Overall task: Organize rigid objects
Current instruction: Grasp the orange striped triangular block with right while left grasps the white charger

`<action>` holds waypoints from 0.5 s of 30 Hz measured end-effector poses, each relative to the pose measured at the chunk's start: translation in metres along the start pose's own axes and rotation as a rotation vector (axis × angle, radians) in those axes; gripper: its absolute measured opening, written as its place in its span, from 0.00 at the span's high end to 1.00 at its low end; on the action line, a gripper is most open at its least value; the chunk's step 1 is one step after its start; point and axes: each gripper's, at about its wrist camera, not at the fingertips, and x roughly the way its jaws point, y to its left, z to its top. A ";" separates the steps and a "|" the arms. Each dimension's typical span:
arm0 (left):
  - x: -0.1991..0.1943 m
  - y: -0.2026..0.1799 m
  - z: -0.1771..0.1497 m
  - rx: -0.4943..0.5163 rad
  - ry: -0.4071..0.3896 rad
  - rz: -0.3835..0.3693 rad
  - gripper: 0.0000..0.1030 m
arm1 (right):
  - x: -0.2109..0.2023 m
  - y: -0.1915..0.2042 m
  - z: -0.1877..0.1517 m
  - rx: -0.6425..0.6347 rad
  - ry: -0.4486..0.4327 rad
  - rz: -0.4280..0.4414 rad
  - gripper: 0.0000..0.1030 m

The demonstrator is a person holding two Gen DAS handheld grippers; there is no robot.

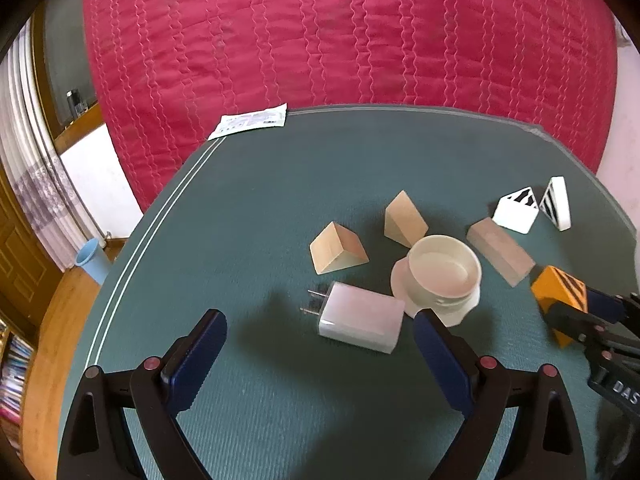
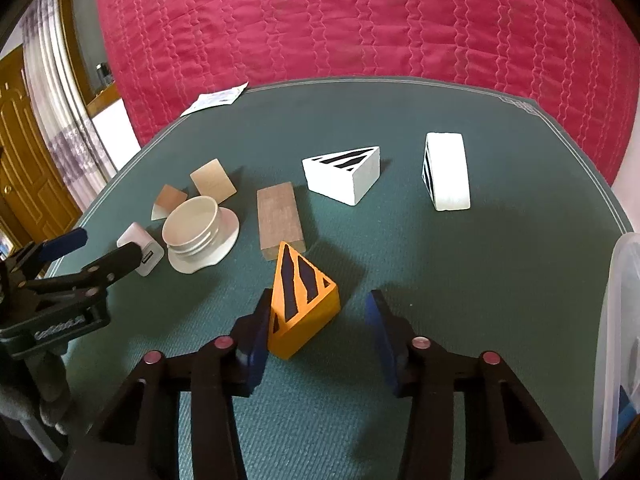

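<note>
On a green mat, an orange wedge with black stripes [image 2: 304, 300] sits between my right gripper's [image 2: 318, 318] open fingers, touching the left pad; it also shows in the left wrist view [image 1: 560, 292]. My left gripper [image 1: 320, 344] is open, and a white plug adapter [image 1: 360, 322] lies just ahead between its fingertips. A cream bowl on a saucer [image 1: 444, 272], two plain wooden wedges [image 1: 338, 248] [image 1: 404, 220], a wooden block [image 1: 500, 250] and two white striped wedges [image 2: 344, 172] [image 2: 446, 170] lie on the mat.
A paper leaflet [image 1: 252, 120] lies at the mat's far left corner. A red quilted bed [image 1: 340, 32] rises behind the table. A clear plastic bin [image 2: 620, 340] stands at the right edge. The mat edge [image 1: 132, 248] drops to a wooden floor at left.
</note>
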 end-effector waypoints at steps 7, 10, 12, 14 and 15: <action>0.016 0.004 0.003 -0.019 0.051 -0.033 0.07 | 0.000 -0.001 -0.001 0.004 -0.002 0.003 0.57; 0.024 0.005 0.003 -0.021 0.093 -0.063 0.18 | 0.000 -0.001 -0.001 0.004 -0.002 0.004 0.57; 0.025 0.005 0.003 -0.024 0.100 -0.094 0.24 | 0.000 -0.001 -0.001 0.004 -0.002 0.004 0.57; 0.024 0.004 0.002 -0.018 0.093 -0.108 0.31 | 0.000 -0.001 -0.001 0.004 -0.002 0.004 0.57; 0.022 0.003 0.002 -0.009 0.083 -0.115 0.40 | 0.000 -0.001 -0.002 0.004 -0.002 0.005 0.57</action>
